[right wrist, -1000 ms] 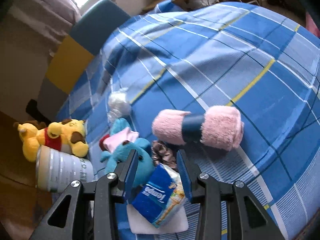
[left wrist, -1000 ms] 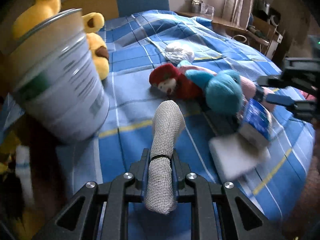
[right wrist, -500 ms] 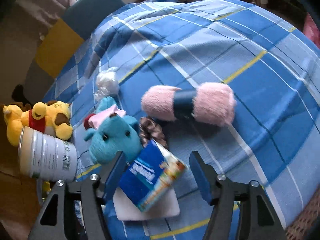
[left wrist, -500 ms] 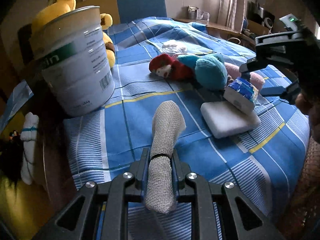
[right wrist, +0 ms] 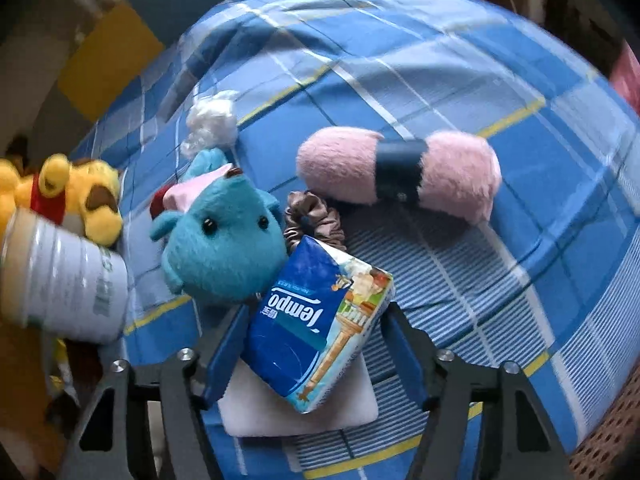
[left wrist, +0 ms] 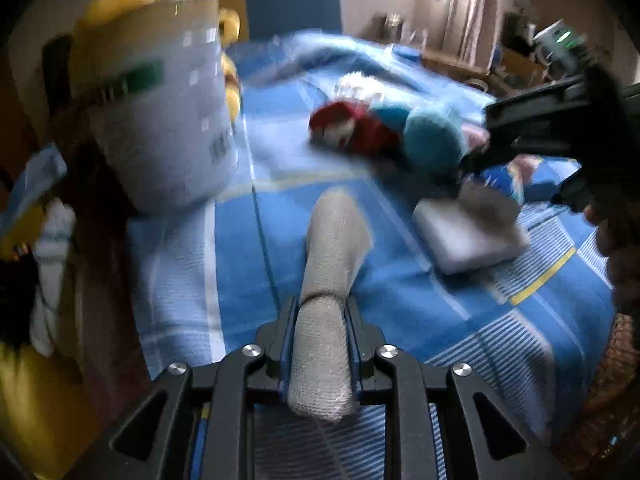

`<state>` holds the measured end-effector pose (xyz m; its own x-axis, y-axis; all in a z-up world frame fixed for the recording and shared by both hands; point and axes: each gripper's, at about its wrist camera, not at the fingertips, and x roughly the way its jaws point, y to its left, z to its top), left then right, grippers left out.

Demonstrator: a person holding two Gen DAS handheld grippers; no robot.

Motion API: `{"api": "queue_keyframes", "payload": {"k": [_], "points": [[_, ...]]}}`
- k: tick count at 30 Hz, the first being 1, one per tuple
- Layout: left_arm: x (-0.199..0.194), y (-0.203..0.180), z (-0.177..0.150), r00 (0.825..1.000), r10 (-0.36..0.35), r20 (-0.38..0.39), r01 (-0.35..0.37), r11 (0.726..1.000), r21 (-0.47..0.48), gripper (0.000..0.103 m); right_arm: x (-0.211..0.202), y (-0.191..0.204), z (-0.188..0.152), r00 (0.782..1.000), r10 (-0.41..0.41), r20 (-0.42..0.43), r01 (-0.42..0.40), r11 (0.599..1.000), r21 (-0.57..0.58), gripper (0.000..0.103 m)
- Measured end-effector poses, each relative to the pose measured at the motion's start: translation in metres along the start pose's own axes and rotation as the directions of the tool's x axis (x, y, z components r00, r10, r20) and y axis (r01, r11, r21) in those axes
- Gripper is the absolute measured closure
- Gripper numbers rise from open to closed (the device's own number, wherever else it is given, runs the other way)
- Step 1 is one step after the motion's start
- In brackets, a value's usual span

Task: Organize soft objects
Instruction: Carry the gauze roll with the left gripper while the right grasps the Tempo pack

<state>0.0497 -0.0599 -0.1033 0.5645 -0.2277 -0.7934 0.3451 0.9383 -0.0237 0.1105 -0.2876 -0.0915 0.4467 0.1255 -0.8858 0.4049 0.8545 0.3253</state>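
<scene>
A grey knitted cloth roll point(left wrist: 332, 248) sticks forward out of my left gripper point(left wrist: 320, 308). The pads press on its lower half while the jaws are opening slightly, above the blue plaid bedcover point(left wrist: 400, 292). My right gripper point(right wrist: 316, 344) straddles a blue tissue pack point(right wrist: 316, 320) that lies tilted on a white foam block point(right wrist: 352, 420). Its jaws are closing, with a gap at the right finger. Behind the pack lie a turquoise plush point(right wrist: 224, 252), a brown scrunchie point(right wrist: 316, 220) and a pink towel roll point(right wrist: 452, 176) with a dark band.
A large tin can point(left wrist: 160, 120) stands at the bed's left edge, with a yellow bear plush point(right wrist: 88, 192) behind it. A red plush point(left wrist: 352, 128) and a white fluffy ball point(right wrist: 212, 124) lie further back. A blue and yellow headboard point(right wrist: 120, 40) is beyond, and a person's hand point(left wrist: 624, 248) is at right.
My right gripper opened and let go of the tissue pack, which now rests on the white block. My left gripper shifted a little, still holding the grey roll.
</scene>
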Motion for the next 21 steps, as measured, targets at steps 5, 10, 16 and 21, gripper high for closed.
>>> {"api": "queue_keyframes", "payload": {"k": [5,10,16,21], "points": [[-0.001,-0.003,-0.001,1.0,0.012,0.013,-0.013,1.0,0.021,0.08,0.001,0.003,-0.002,1.0,-0.011,0.0,0.011,0.999,-0.031,0.036],[-0.006,0.004,0.001,0.999,-0.043,0.003,0.043,0.999,-0.027,0.082,0.0,0.001,-0.002,1.0,0.003,0.004,-0.003,1.0,-0.01,0.038],[-0.039,0.001,0.006,0.989,-0.131,0.074,0.133,0.991,-0.032,0.082,-0.006,-0.006,-0.001,1.0,0.009,0.029,-0.01,0.999,0.035,0.04],[-0.063,0.003,0.01,0.98,-0.162,0.114,0.168,0.985,-0.043,0.082,-0.007,-0.011,0.0,0.999,0.006,0.036,-0.008,0.998,0.063,0.04]]}}
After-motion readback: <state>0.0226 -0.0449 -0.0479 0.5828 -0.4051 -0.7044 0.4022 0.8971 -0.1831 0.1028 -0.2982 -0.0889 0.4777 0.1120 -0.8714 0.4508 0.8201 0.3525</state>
